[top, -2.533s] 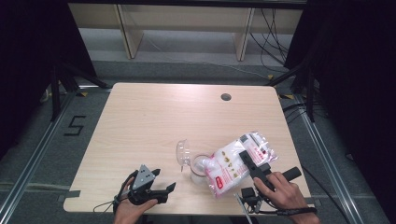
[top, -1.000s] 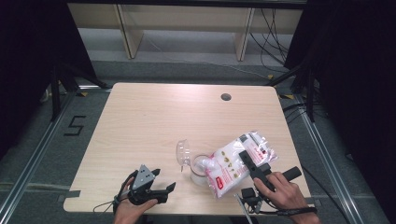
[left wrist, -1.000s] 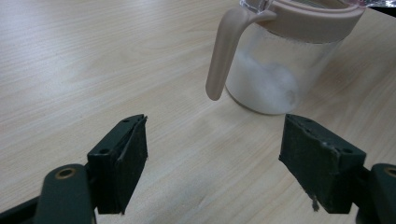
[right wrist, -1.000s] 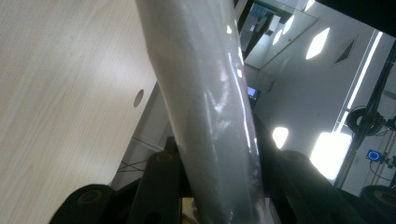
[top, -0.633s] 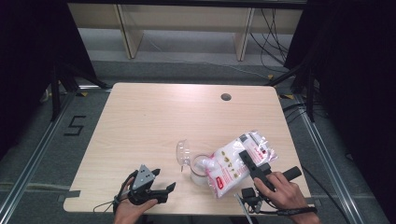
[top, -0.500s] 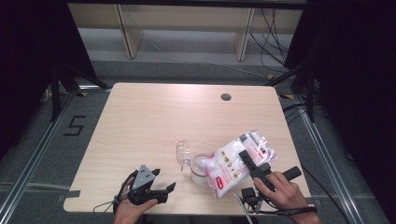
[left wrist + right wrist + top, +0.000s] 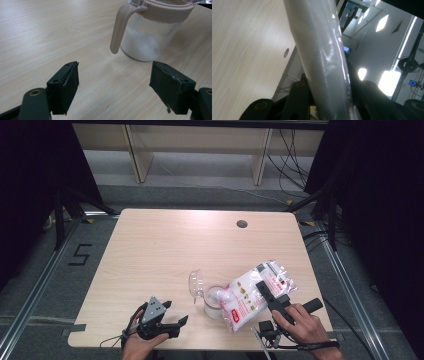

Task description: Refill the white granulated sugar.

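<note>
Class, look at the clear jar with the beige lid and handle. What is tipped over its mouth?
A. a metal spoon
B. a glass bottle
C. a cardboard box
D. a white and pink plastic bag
D: the white and pink plastic bag, clamped in the right tool, leans over the clear jar, which holds white powder.

Jar point(image 7: 214, 301) near bench point(image 7: 165, 250) front edge, right of centre; bag point(image 7: 252, 295) tilted over it from right; left gripper point(image 7: 172, 317) at front-left.

Glossy plastic bag point(image 7: 250, 292), clear plastic jug point(image 7: 147, 32), matt wood-grain table point(image 7: 165, 250).
</note>
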Demonstrator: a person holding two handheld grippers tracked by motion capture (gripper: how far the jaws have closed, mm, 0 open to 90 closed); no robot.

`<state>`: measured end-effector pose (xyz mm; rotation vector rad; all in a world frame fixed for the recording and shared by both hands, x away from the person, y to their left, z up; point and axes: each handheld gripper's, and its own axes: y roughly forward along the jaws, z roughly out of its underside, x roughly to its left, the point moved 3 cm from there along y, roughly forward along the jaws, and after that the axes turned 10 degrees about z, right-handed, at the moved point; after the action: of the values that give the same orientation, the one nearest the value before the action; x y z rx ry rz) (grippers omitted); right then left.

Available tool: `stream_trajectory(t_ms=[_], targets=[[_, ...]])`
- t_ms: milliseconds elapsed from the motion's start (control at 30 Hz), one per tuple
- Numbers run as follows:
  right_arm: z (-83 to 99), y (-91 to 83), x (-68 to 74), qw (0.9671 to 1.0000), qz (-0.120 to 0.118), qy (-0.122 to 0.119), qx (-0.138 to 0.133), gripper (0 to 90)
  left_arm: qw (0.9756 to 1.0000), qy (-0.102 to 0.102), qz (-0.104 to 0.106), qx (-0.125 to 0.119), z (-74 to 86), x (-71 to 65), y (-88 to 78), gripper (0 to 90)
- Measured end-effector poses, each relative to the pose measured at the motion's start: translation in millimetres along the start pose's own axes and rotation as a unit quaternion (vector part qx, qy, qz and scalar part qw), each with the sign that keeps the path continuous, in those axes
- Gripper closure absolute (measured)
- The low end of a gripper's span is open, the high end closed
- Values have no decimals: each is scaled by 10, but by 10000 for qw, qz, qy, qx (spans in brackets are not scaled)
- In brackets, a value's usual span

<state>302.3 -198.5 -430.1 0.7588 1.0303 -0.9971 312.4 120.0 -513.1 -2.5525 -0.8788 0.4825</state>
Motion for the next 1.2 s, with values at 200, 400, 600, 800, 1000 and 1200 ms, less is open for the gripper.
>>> stream_trajectory(t_ms=[200,400,600,800,1000,1200], targets=[[-3,20,-5,9999,-76,-112,-90,728,10000,2,0,3,0,1,0,226],[3,6,10,10000,-86,-2,-6,729,10000,-4,-3,-3,0,1,0,226],[2,11,9,10000,-83,-24,-38,731,10000,-2,-3,-1,0,2,0,226],[4,7,9,10000,-61,-4,-28,733,10000,-5,-2,-1,1,2,1,226],[5,3,-1,10000,3,-5,-30,733,10000,1,0,-11,1,4,3,226],[5,19,-13,9998,-30,-160,-134,734,10000,4,-7,1,0,4,0,227]])
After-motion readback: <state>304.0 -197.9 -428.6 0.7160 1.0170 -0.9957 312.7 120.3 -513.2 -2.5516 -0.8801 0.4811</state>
